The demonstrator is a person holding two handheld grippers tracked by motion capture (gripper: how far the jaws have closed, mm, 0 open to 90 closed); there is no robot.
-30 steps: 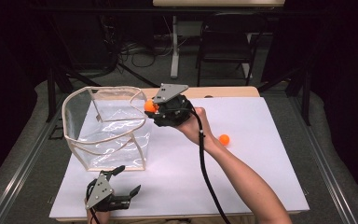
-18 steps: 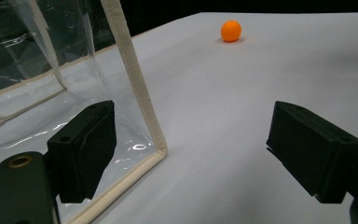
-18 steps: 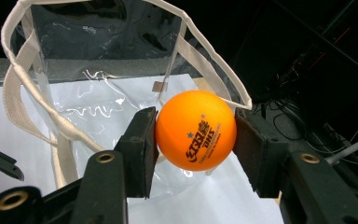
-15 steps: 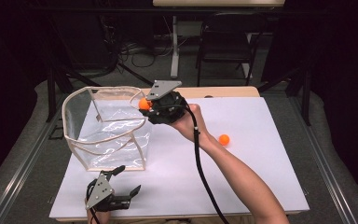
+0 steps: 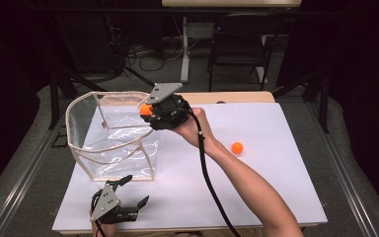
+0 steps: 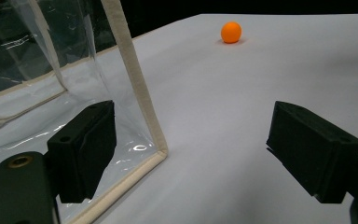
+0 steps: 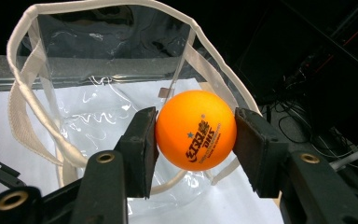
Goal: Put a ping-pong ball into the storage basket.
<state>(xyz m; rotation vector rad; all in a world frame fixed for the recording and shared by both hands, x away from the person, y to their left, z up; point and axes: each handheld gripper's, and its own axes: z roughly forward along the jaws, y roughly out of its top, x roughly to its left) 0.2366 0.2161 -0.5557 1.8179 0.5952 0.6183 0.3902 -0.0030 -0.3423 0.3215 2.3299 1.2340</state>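
My right gripper point(image 5: 147, 109) is shut on an orange ball point(image 5: 145, 109), held in the air at the right rim of a clear bag with cream trim point(image 5: 109, 143). In the right gripper view both pads press the sides of the ball point(image 7: 196, 129) above the open bag point(image 7: 28, 107). A second orange ball point(image 5: 237, 147) lies on the white table top point(image 5: 256, 192), also seen in the left gripper view as a small ball point(image 6: 231, 32) far ahead. My left gripper point(image 5: 135, 191) rests at the table's front edge, open, its jaws either side of the bag's near corner point(image 6: 142, 112).
The white table top is bare to the right of the bag and around the loose ball. Behind the table stand a dark chair point(image 5: 237, 49) and a table leg with cables point(image 5: 185, 49) on the floor. A cable point(image 5: 212, 187) trails along the person's forearm.
The right gripper has carried the ball a little left and up, from beside the bag's right edge to its rim. The left gripper has stayed put.
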